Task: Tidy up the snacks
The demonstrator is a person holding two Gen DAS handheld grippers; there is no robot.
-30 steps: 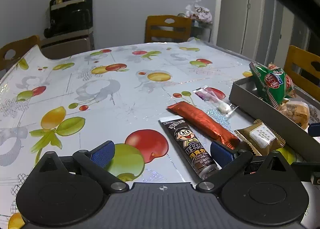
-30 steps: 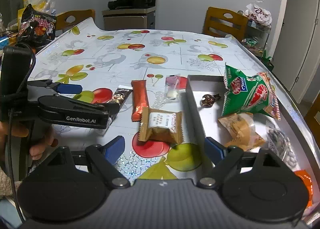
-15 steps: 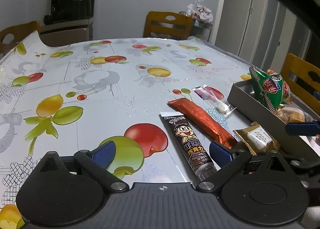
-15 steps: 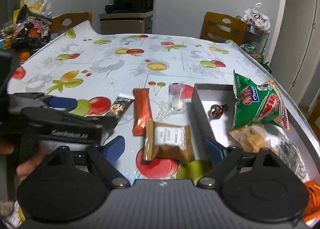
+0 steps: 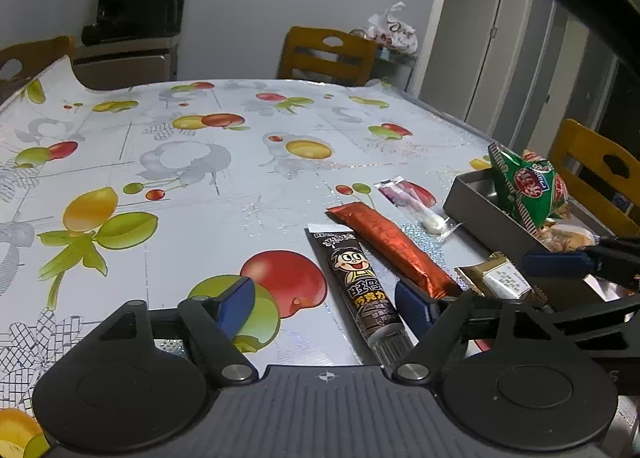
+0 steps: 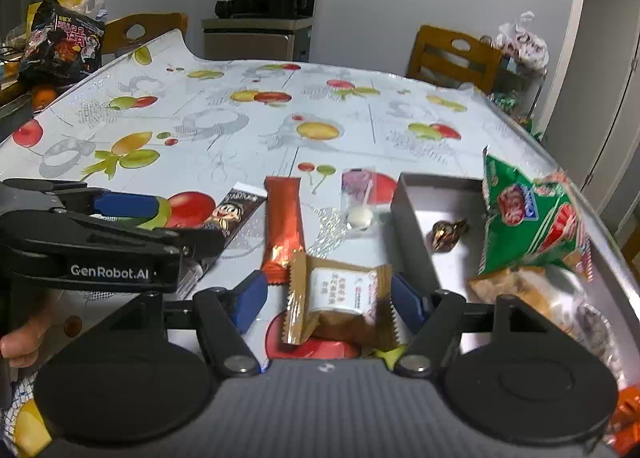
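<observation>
- Right wrist view: right hand-held gripper, fingers apart, straddles the gold cake packet on the tabletop, tray at 2 o'clock.
- Packet looks light, soft, crinkly; pinch mid-body gently.
- Left hand-held gripper: apart, empty.

"GenRobot.AI" on the left hand-held gripper; "旺仔" on the dark chocolate tube.

Home dining room, fruit-print tablecloth, wooden chairs, closets
</observation>
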